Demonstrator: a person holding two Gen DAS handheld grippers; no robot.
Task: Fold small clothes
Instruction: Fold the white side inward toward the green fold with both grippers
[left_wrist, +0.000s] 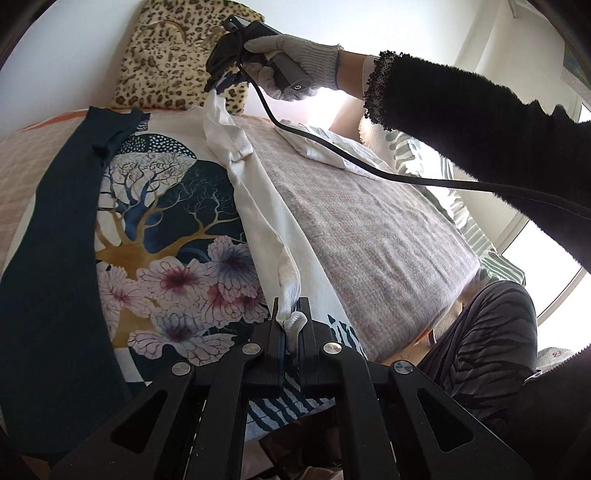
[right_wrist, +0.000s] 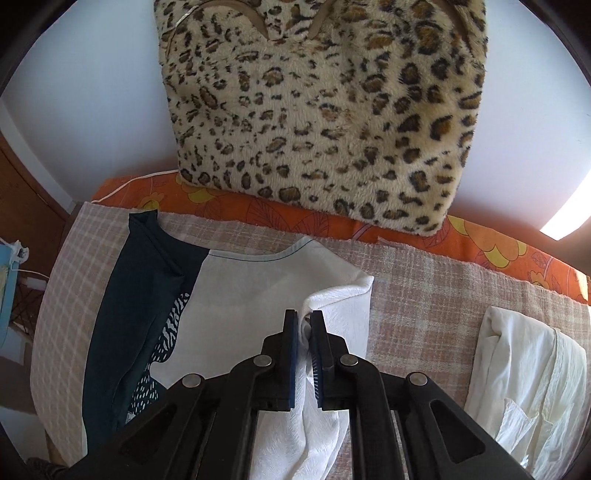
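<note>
A long white garment (left_wrist: 258, 192) stretches across the bed between both grippers. My left gripper (left_wrist: 289, 306) is shut on its near end, which bunches between the pads. Its far end rises to my right gripper (left_wrist: 218, 83), held by a gloved hand (left_wrist: 295, 55). In the right wrist view, my right gripper (right_wrist: 304, 315) has its jaws narrowly apart with the white garment (right_wrist: 332, 306) pinched between them and hanging below. Under it lies a flat printed garment (left_wrist: 166, 221) with a tree, flowers and dark teal sides (right_wrist: 240, 295).
A pinkish plaid blanket (left_wrist: 369, 229) covers the bed. A folded white cloth (right_wrist: 528, 369) lies at the right. A leopard-print cushion (right_wrist: 325, 110) leans on the wall behind. A black cable (left_wrist: 369, 170) crosses the blanket. The person's striped leg (left_wrist: 491, 332) is beside the bed.
</note>
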